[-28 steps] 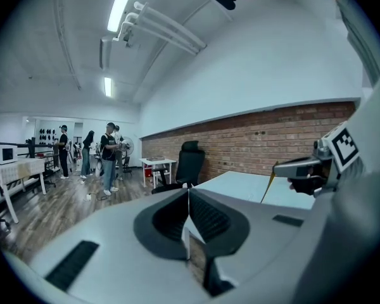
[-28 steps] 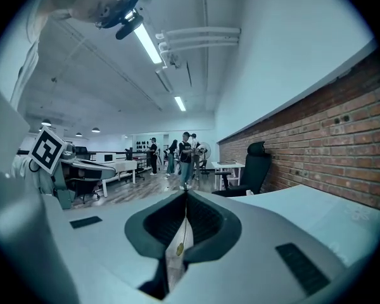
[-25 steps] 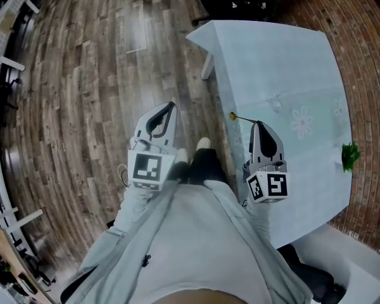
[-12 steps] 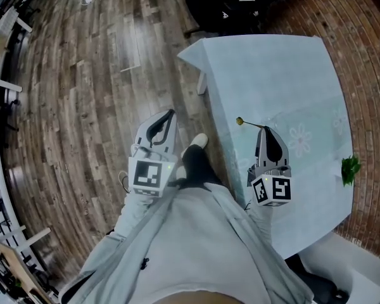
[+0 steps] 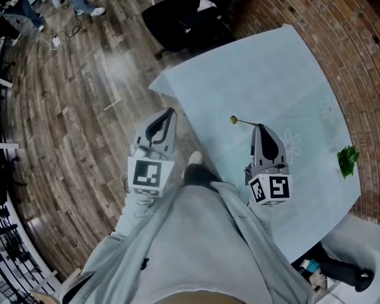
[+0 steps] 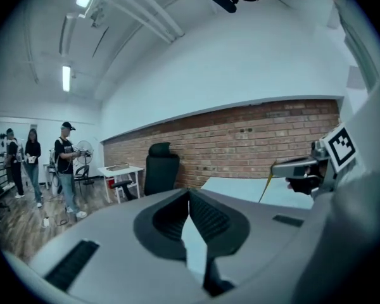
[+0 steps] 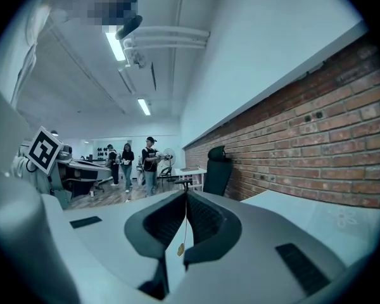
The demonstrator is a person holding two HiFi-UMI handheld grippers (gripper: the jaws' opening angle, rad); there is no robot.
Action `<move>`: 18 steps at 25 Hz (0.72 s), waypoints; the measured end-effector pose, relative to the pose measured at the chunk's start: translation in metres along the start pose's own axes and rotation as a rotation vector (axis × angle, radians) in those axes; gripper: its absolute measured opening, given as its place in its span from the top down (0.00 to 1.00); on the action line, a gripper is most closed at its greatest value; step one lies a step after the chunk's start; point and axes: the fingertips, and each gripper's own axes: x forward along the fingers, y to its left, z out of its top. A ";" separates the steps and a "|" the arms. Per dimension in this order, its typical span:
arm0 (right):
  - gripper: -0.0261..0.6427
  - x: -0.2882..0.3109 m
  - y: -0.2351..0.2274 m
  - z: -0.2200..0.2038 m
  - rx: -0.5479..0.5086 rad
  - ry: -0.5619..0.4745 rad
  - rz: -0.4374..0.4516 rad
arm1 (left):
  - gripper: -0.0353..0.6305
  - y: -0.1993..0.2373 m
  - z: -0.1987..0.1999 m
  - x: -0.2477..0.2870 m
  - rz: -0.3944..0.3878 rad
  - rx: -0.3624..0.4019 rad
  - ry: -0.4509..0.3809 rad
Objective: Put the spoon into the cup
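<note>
My right gripper (image 5: 259,127) is shut on the thin handle of a small gold spoon (image 5: 235,120), whose bowl sticks out to the left over the light blue tablecloth (image 5: 266,75). In the right gripper view the handle (image 7: 185,228) runs down between the closed jaws, with a gold end below. My left gripper (image 5: 171,112) hangs over the wooden floor beside the table's corner, jaws together and nothing in them; its tips (image 6: 189,192) meet in the left gripper view. That view also catches the right gripper (image 6: 280,167) with the spoon. No cup shows in any view.
A black office chair (image 5: 183,18) stands at the table's far side, before a brick wall (image 6: 253,138). A small green thing (image 5: 347,159) lies near the table's right edge. Several people (image 6: 64,163) and a white side table (image 6: 121,169) stand across the room.
The view has swung round: the table now sits turned and more central, and the black chair has come into sight. Both grippers travelled with the person. The spoon stays held.
</note>
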 end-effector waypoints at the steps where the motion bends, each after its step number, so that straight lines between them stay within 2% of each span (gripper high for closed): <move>1: 0.93 0.001 -0.009 0.003 0.006 -0.007 -0.027 | 0.92 -0.003 0.005 0.012 -0.027 0.009 -0.003; 9: 0.93 -0.032 -0.087 0.028 0.055 -0.052 -0.263 | 0.92 -0.059 0.054 0.091 -0.242 0.081 -0.035; 18: 0.93 -0.102 -0.132 0.033 0.081 -0.091 -0.541 | 0.92 -0.138 0.084 0.136 -0.510 0.139 -0.100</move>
